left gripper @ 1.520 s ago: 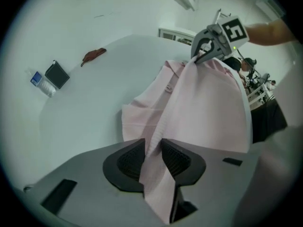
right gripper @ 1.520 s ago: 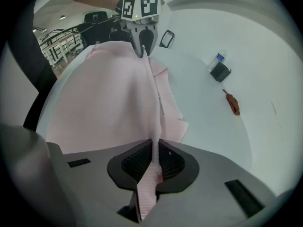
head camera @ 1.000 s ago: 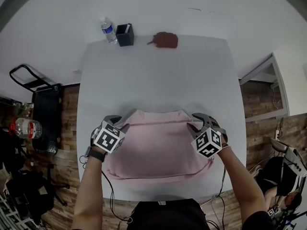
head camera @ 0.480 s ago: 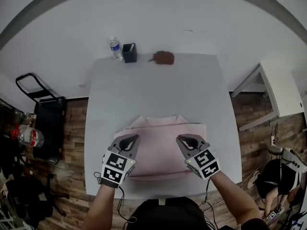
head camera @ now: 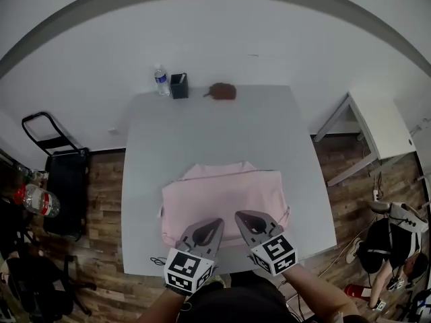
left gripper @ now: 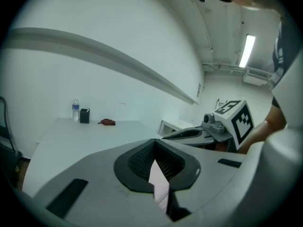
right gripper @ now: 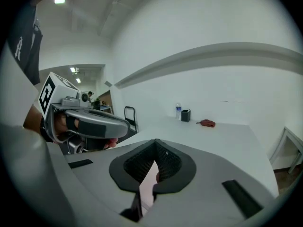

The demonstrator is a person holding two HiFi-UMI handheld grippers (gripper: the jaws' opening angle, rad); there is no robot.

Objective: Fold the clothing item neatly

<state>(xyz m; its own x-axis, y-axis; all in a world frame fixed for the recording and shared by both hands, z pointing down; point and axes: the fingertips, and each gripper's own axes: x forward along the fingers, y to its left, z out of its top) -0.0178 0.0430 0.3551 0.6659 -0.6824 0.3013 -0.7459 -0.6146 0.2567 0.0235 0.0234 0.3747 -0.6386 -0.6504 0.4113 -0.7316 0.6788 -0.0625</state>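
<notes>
Both left gripper (head camera: 214, 223) and right gripper (head camera: 241, 215), shut on nothing, hover side by side over the near edge of the garment (head camera: 222, 190), which lies flat ahead, long axis crosswise.

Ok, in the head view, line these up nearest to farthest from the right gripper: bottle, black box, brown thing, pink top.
1. Pink top, in the right gripper's jaws.
2. Brown thing, far edge, middle.
3. Black box, left of it.
4. Bottle, leftmost.

place: office or lab | signs: white table (head camera: 215, 123), wood floor (head camera: 101, 180), strip light (left gripper: 247, 50)
</notes>
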